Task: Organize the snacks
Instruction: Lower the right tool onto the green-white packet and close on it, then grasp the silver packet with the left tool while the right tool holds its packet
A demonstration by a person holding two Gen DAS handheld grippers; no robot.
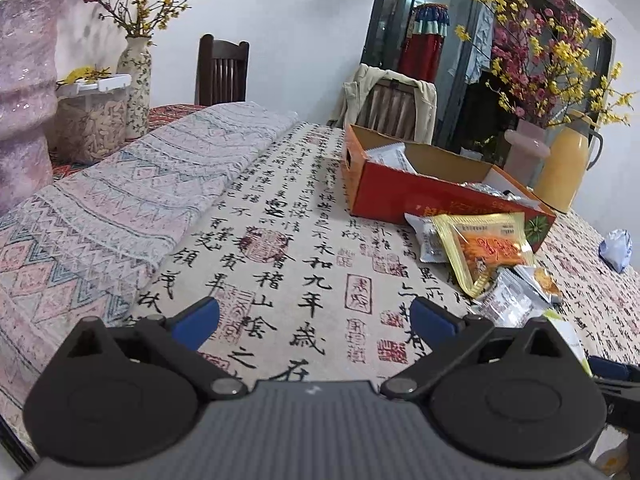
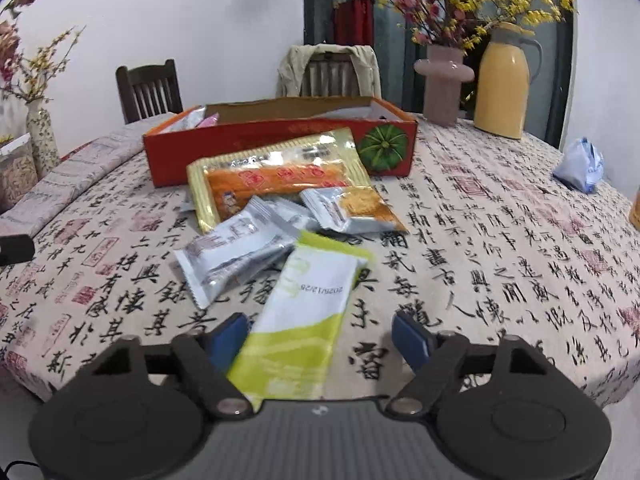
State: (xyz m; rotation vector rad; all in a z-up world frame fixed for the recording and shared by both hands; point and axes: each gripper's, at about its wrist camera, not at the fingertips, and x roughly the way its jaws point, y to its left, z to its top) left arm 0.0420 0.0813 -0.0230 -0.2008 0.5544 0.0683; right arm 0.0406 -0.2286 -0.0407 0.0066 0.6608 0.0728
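An open red cardboard box (image 2: 260,140) stands on the calligraphy tablecloth with a few packets inside. Leaning against its front is a gold-and-orange snack packet (image 2: 280,176), with silver packets (image 2: 236,252) in a loose pile before it. A green-and-white packet (image 2: 304,312) lies nearest, between the fingers of my right gripper (image 2: 318,322). The left pad is at the packet's edge and the right pad stands clear of it, so the jaws are open. My left gripper (image 1: 316,320) hovers open over bare cloth, left of the pile (image 1: 488,248) and the box (image 1: 400,196).
A yellow thermos jug (image 2: 506,80) and a pink vase (image 2: 442,84) of flowers stand behind the box. A crumpled blue-white bag (image 2: 580,164) lies at the right. A folded patterned cloth (image 1: 120,208), a big pink vase (image 1: 24,92) and a lidded tub (image 1: 92,120) fill the left. Chairs ring the far side.
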